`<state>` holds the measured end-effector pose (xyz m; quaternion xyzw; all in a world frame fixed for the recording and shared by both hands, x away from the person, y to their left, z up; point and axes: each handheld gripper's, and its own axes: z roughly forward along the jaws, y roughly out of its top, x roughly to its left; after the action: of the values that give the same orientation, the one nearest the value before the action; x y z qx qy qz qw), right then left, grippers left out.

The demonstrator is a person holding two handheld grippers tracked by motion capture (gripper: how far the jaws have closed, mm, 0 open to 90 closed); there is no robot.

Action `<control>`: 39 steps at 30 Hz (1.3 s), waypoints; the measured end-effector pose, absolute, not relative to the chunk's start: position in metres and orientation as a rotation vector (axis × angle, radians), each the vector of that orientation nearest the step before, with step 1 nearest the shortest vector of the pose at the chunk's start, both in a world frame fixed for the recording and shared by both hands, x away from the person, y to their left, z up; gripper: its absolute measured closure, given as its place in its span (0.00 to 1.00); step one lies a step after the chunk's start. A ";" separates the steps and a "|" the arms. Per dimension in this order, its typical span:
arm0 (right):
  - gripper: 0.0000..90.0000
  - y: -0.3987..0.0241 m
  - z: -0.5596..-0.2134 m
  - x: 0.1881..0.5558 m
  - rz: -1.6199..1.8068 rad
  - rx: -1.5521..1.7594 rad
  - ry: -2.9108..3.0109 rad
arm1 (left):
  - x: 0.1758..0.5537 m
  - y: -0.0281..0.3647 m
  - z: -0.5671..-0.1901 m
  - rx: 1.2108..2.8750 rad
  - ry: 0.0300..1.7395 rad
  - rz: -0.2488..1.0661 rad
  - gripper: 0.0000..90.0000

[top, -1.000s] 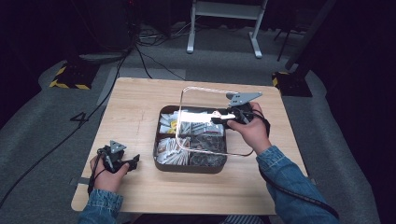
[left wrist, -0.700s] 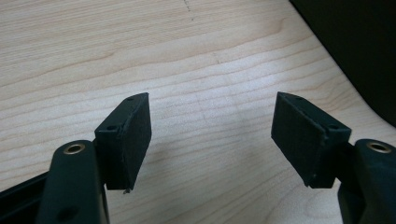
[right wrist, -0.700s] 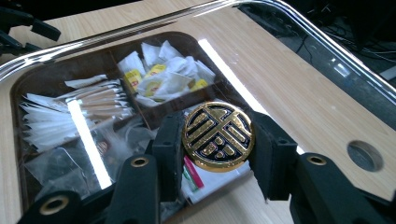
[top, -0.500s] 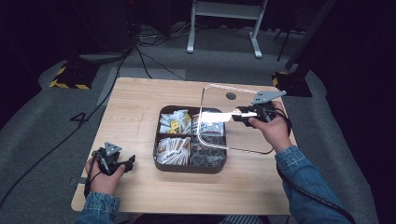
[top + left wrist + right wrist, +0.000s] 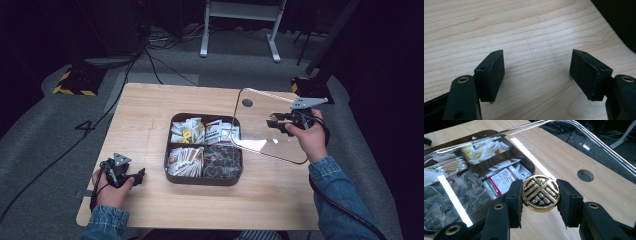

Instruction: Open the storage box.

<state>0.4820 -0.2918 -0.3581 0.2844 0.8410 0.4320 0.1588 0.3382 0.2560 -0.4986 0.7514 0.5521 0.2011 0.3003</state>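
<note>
I have the right tool (image 5: 539, 195) clamped on the round gold-and-black knob (image 5: 540, 193) of the clear glass lid (image 5: 270, 125). The lid hangs tilted above the table (image 5: 145, 115), to the right of the open brown compartment box (image 5: 204, 179), its lower left corner just overlapping the box's right rim. The lid's plane slopes down toward the box; bare table lies beneath it and to its right, so I judge the set-down spot is on my right-hand side, well clear of the tea sachets (image 5: 187, 131). My left tool (image 5: 537, 72) rests at the table's near left corner, jaws apart and holding nothing, well apart from box and lid
</note>
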 end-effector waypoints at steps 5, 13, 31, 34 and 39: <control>0.65 -0.304 -0.364 0.486 1.223 0.846 2.400 | 0.338 0.257 -0.499 1.990 1.471 0.529 0.32; 0.65 -0.320 -0.378 0.494 1.216 0.895 2.408 | 0.337 0.258 -0.500 1.993 1.457 0.532 0.31; 0.65 -0.343 -0.412 0.501 1.152 0.987 2.442 | 0.338 0.260 -0.504 1.982 1.416 0.549 0.27; 0.65 -0.346 -0.415 0.501 1.127 0.984 2.456 | 0.338 0.259 -0.505 1.980 1.417 0.542 0.27; 0.65 -0.350 -0.427 0.502 1.104 0.998 2.480 | 0.338 0.259 -0.505 1.981 1.416 0.542 0.26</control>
<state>0.5015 -0.3497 -0.4268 0.3425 0.8508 0.3787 0.1246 0.3380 0.2592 -0.5047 0.7528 0.5383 0.2059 0.3179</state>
